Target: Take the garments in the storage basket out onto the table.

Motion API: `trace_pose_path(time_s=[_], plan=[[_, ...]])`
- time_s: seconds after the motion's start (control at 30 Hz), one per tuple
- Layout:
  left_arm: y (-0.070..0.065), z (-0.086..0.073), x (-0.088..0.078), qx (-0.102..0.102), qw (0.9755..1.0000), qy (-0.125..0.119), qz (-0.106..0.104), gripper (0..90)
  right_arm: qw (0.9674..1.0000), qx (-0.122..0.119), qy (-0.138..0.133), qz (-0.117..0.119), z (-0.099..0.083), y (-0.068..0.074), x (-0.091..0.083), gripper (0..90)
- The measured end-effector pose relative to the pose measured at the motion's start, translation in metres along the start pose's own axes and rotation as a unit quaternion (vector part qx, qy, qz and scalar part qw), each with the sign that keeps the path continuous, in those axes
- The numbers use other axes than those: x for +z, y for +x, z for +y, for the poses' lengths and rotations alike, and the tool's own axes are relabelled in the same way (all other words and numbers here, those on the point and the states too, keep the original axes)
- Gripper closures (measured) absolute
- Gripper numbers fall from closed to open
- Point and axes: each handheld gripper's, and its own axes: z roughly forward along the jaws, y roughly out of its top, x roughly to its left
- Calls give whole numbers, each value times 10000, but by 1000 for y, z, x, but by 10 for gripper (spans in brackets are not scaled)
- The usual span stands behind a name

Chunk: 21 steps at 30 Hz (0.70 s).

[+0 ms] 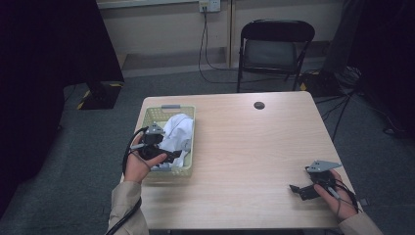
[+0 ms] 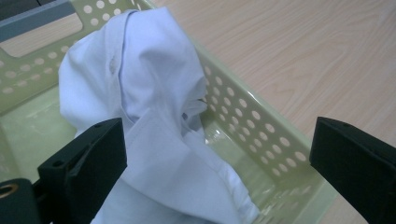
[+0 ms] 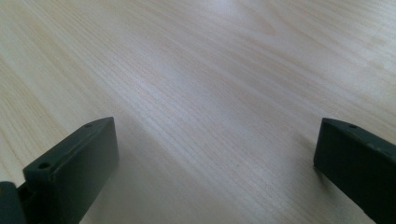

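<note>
A white cloth [image 1: 177, 131] lies bunched in a pale green perforated basket [image 1: 187, 171] at the table's left side. In the left gripper view the white cloth [image 2: 154, 107] rises in a heap between the basket's walls [image 2: 261, 135]. My left gripper [image 1: 169, 157] hangs over the basket's near end, open, its jaws wide on either side of the cloth's lower folds [image 2: 219, 168]. My right gripper [image 1: 296, 189] rests low over the bare wood near the table's front right, open, with nothing between its jaws [image 3: 217, 163].
The light wooden table [image 1: 254, 147] has a dark round hole [image 1: 259, 105] near its far edge. A black folding chair [image 1: 274, 49] stands behind it. Cables trail along the floor at the right [image 1: 342, 105] and down from a wall socket [image 1: 208, 6].
</note>
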Motion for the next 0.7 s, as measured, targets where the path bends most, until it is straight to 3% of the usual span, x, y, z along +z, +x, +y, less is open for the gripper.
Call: trace_pose_path(time_s=[0.2,0.7], plan=[[6,2,3,-39,9998,45,188,35,10000,0,0,0,0,0,0,0],[18,2,20,-111,9992,272,261,34,10000,0,0,0,0,0,0,0]])
